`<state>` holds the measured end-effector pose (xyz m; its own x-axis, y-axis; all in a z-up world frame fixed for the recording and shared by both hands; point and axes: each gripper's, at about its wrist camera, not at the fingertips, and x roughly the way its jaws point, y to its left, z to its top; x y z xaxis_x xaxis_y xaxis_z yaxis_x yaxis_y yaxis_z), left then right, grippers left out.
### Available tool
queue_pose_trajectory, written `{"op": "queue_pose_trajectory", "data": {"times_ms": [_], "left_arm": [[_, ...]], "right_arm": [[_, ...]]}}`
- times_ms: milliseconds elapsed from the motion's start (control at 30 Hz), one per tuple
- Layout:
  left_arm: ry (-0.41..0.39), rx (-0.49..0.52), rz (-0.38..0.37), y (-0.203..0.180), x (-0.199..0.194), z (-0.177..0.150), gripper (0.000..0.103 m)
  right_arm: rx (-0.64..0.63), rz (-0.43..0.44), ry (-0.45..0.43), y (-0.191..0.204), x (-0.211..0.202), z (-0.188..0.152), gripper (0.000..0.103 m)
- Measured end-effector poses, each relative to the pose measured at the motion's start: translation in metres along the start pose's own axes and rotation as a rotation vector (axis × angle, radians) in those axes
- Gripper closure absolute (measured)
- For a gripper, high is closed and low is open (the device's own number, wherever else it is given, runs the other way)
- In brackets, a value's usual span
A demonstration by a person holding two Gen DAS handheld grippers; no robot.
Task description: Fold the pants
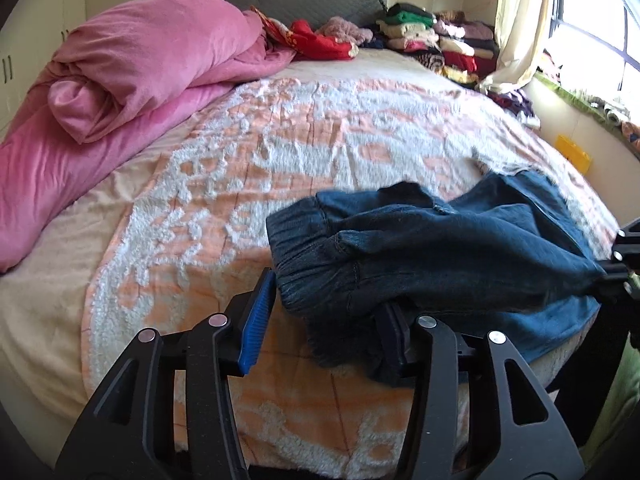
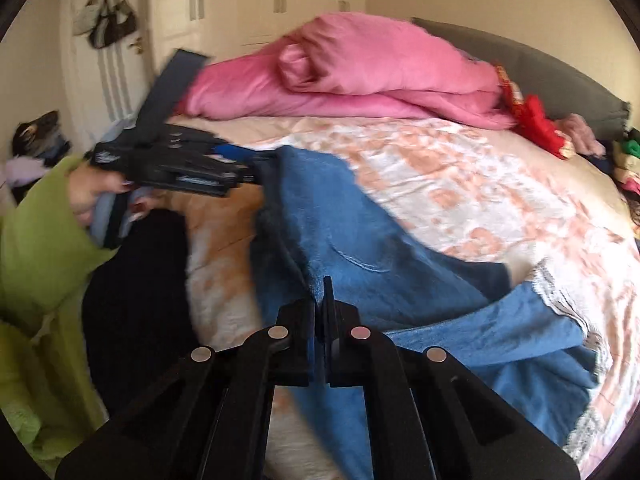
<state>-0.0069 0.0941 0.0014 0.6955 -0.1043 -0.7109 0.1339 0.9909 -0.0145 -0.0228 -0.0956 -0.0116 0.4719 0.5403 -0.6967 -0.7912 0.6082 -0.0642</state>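
Across a wide bed [image 1: 280,148] spread with a fleecy orange-and-white blanket [image 1: 224,216], a rolled pink duvet [image 1: 132,76] fills the far left, against a grey padded headboard [image 1: 304,4], while stacks of folded clothes [image 1: 436,40] line the far right corner beside a cream curtain [image 1: 520,24] and a bright window. Dark blue denim pants [image 1: 432,256] lie bunched at the near right of the blanket, elastic waistband turned toward the left wrist camera, one frayed hem reaching toward the far right. Nearest that camera, the left gripper [image 1: 328,316] stands with its jaws spread apart, the blue-padded finger [image 1: 256,320] bare on the left and the other finger tucked under the denim's edge. Seen from the right wrist, the right gripper [image 2: 322,316] is pressed together, pinching a fold of the pants, and a green-sleeved left hand [image 2: 100,192] holds the other tool at the far left.
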Motion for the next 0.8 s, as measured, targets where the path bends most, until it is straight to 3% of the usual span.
{"op": "queue_pose_trajectory", "data": {"times_ms": [133,267,433,567,667,800], "left_arm": [[0.055,-0.002,0.007,0.002,0.008,-0.013,0.062],[0.091,-0.003,0.005,0.004,0.010,-0.024,0.058],[0.108,-0.060,-0.030,0.014,-0.006,-0.033,0.058],[0.043,-0.125,-0.052,0.020,-0.035,-0.027,0.058],[0.007,-0.093,-0.107,0.002,-0.040,-0.012,0.058],[0.037,0.000,-0.137,-0.037,-0.013,0.000,0.058]], "right_arm": [[-0.023,-0.006,0.125,0.007,0.037,-0.017,0.101],[0.004,0.002,0.176,0.011,0.052,-0.030,0.101],[0.017,0.019,0.167,0.009,0.050,-0.030,0.099],[0.035,0.036,0.165,0.008,0.049,-0.032,0.096],[0.055,0.068,0.163,0.009,0.046,-0.032,0.088],[0.059,0.083,0.115,0.012,0.023,-0.029,0.081]]}}
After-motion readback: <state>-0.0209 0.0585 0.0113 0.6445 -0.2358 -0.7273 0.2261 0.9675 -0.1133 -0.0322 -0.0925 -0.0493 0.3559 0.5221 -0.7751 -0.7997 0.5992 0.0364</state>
